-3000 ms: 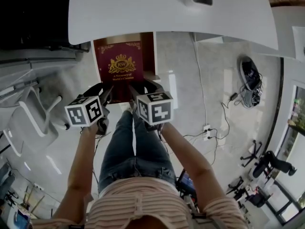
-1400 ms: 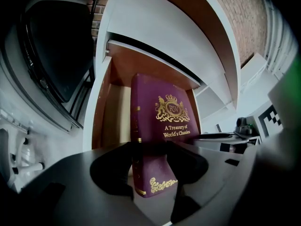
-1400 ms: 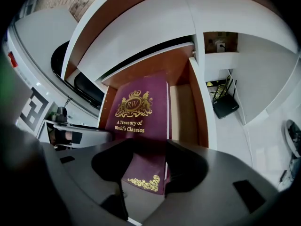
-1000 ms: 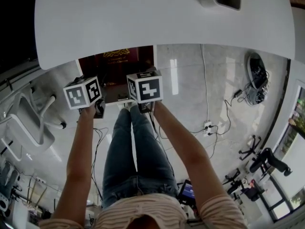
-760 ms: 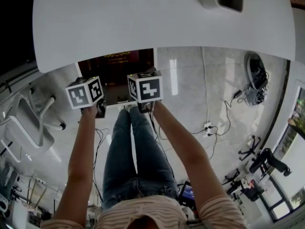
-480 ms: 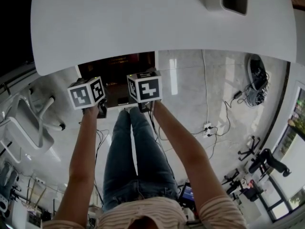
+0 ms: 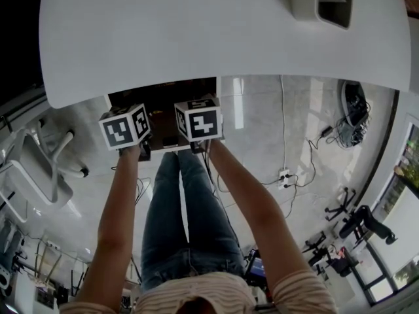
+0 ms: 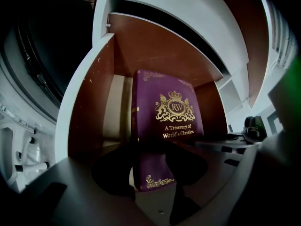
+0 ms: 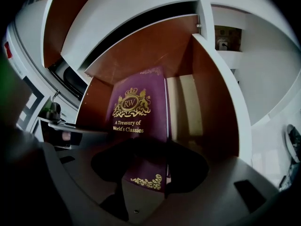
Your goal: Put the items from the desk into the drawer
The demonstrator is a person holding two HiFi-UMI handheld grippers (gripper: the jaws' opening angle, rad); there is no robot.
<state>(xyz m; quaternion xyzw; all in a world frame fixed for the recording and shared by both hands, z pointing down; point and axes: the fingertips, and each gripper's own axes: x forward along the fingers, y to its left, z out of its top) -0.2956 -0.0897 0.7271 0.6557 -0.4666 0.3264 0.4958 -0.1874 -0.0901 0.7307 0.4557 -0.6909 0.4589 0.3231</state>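
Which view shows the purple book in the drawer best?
The left gripper view: the purple book lies in the drawer, gold crest and title readable. The right gripper view shows nearly the same cover. In the head view the desk overhangs the drawer and the book cannot be made out.

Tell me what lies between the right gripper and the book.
Nothing does. In the right gripper view the book lies in the drawer, and its near corner shows between the parted jaws of the right gripper.

Drawer (image 7: 204, 90) mostly hidden under desk (image 7: 216, 31), inside too dark
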